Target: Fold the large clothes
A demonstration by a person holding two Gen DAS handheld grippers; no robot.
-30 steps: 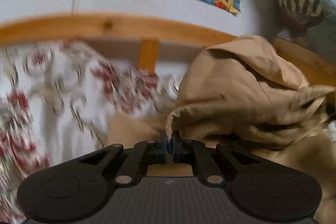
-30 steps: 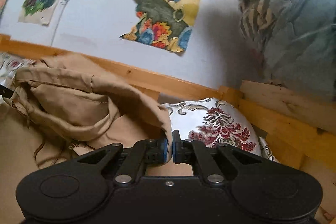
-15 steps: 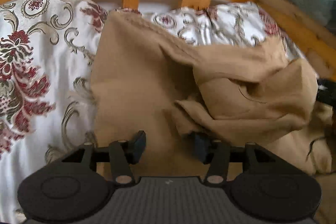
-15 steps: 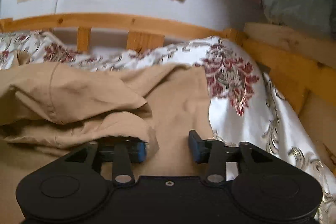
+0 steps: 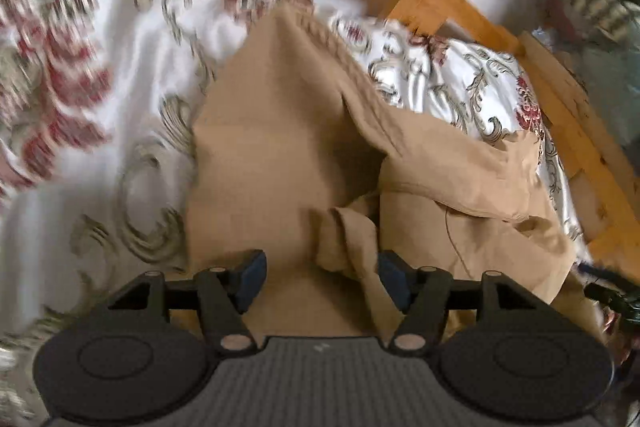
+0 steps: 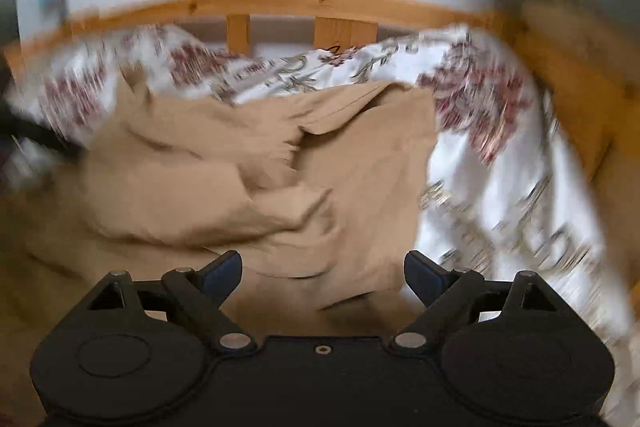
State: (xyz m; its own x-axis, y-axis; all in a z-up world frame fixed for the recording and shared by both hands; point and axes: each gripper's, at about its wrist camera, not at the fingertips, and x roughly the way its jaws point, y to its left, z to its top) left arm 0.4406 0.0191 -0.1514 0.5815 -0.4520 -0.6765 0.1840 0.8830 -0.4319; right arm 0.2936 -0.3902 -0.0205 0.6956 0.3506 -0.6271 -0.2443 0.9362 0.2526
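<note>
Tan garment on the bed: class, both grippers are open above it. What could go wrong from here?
1. The tan garment lies bunched with a loose flap, so the fold may set crooked.
2. The left gripper straddles a small fold and might pinch only that layer.
3. The right gripper could snag the floral bedcover alongside.

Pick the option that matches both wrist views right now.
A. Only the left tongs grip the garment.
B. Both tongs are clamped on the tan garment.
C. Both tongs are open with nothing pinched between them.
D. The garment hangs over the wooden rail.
C: the left tongs and right tongs both stand spread apart, and the tan garment lies loose on the floral bedspread.
</note>
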